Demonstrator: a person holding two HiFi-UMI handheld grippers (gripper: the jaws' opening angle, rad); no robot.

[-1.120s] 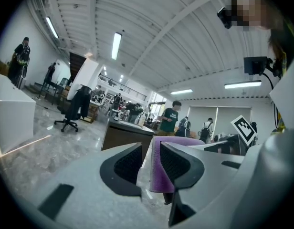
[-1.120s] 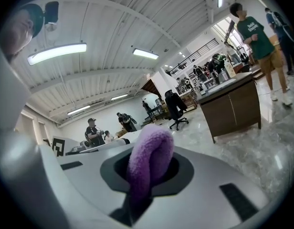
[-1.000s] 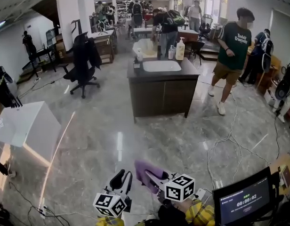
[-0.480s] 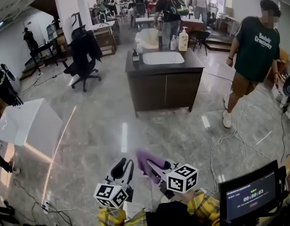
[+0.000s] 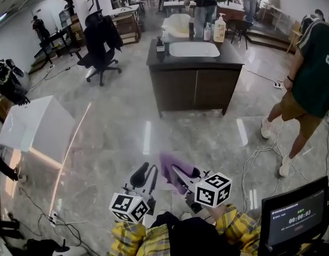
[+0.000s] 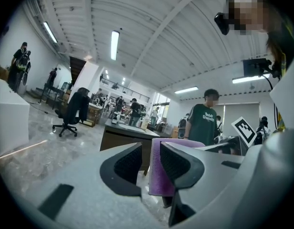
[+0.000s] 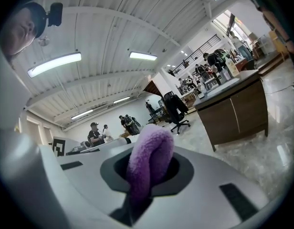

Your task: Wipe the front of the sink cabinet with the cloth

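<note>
The purple cloth (image 5: 170, 167) is being pinched by the right gripper (image 5: 178, 174), whose jaws are pressed together on a fold of it. In the right gripper view the fabric (image 7: 148, 168) is being seen bulging out of the closed jaws as a soft, fuzzy loop. The left gripper (image 5: 144, 174) is being held just beside it with its jaws spread and nothing between them. In its own view the gap is being shown clear, with the cloth only appearing behind.

The sink cabinet (image 5: 194, 92) is being faced from well apart, straight ahead across the glossy, marble-patterned floor (image 5: 127, 137). Its front, a pair of flat, dark, wood-grained doors, is being turned toward the grippers, its long axis running left to right. A white basin (image 5: 194, 49) is being carried in the dark top, with a pump bottle (image 5: 220, 29) at the back right.

The wiping is judged not yet begun, since the gap to the cabinet has to be closed first. The right gripper, being loaded with the cloth, is judged the one to be brought to the doors. A person (image 5: 308, 84) is being seen near the cabinet's right side, and cables (image 5: 260, 153) on the floor there could be tripped on.
</note>
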